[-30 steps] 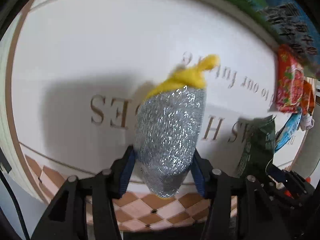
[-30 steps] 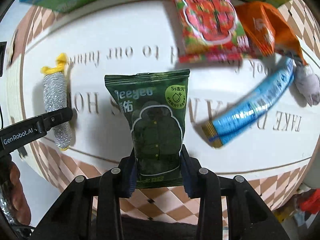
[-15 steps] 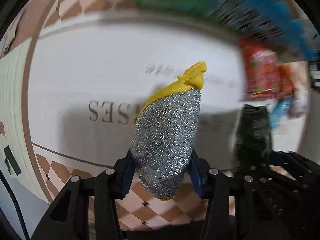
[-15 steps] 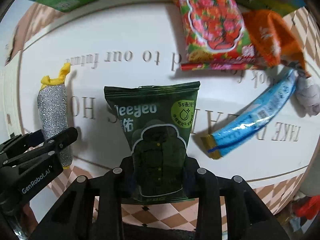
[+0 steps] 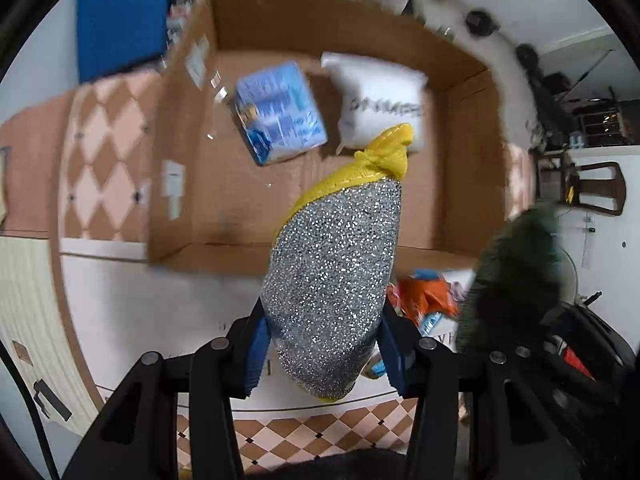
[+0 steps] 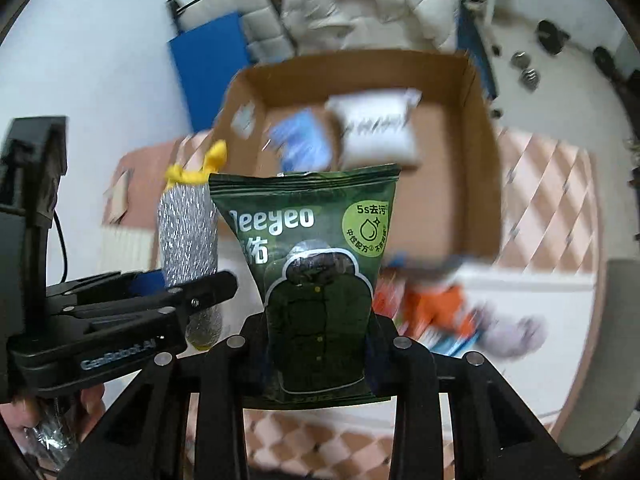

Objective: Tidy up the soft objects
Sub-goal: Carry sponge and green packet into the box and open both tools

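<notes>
My left gripper (image 5: 322,356) is shut on a silver glittery scrubber with a yellow knotted top (image 5: 336,264), held up in the air; it also shows in the right wrist view (image 6: 188,236). My right gripper (image 6: 318,356) is shut on a dark green packet (image 6: 316,272), also lifted; it shows blurred in the left wrist view (image 5: 516,264). Beyond both stands an open cardboard box (image 5: 192,160) (image 6: 480,152) holding a blue packet (image 5: 278,114) and a white packet (image 5: 380,96).
Orange, blue and grey soft items (image 6: 452,312) lie on the white round table (image 5: 132,312) below the packets. A white puffy coat (image 6: 360,4) and a blue panel (image 6: 208,64) are behind the box. A wooden chair (image 5: 596,192) stands at right.
Both grippers have lifted their objects off the table and tilted up toward the cardboard box, which has come into view. The table items have dropped low in the frames.
</notes>
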`<state>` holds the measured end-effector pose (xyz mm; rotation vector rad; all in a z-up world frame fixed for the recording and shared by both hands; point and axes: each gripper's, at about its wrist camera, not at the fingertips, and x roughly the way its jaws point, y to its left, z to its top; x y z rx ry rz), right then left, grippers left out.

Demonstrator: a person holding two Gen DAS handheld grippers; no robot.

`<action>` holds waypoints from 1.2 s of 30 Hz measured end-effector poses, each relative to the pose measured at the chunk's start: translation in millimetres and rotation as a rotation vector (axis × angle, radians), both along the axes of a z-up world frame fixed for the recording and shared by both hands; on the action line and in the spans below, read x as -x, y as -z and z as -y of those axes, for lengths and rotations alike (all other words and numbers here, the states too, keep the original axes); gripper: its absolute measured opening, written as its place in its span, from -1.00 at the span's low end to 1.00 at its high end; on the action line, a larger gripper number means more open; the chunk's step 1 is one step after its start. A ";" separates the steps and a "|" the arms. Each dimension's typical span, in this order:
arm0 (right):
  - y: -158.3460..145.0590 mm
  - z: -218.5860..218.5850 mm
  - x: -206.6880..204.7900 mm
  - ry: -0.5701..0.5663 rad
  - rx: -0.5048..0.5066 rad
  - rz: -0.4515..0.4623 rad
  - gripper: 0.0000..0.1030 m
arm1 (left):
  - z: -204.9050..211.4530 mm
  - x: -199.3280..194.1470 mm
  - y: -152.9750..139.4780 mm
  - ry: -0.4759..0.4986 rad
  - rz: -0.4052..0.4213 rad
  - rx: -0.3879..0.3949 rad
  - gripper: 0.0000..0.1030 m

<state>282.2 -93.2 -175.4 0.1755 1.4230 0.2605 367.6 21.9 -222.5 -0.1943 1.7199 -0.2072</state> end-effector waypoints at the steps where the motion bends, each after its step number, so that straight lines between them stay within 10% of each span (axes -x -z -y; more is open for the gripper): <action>1: 6.1 0.2 -12.0 0.006 0.010 -0.010 -0.31 | 4.8 -6.9 7.4 0.009 -0.028 -0.017 -0.11; 9: 82.0 -3.0 -88.4 0.008 0.107 -0.116 -0.31 | 3.2 -63.8 98.1 0.006 -0.195 -0.113 -0.11; 17: 149.1 -8.1 -110.0 0.006 0.116 -0.239 -0.31 | -8.6 -88.0 120.5 -0.049 -0.196 -0.120 -0.11; 31: 181.9 3.9 -132.9 0.041 0.028 -0.342 -0.25 | -16.1 -71.3 102.2 -0.066 -0.194 -0.056 0.04; 36: 161.1 15.4 -133.3 0.024 0.028 -0.325 0.40 | -21.6 -66.5 63.4 -0.063 -0.098 -0.060 0.61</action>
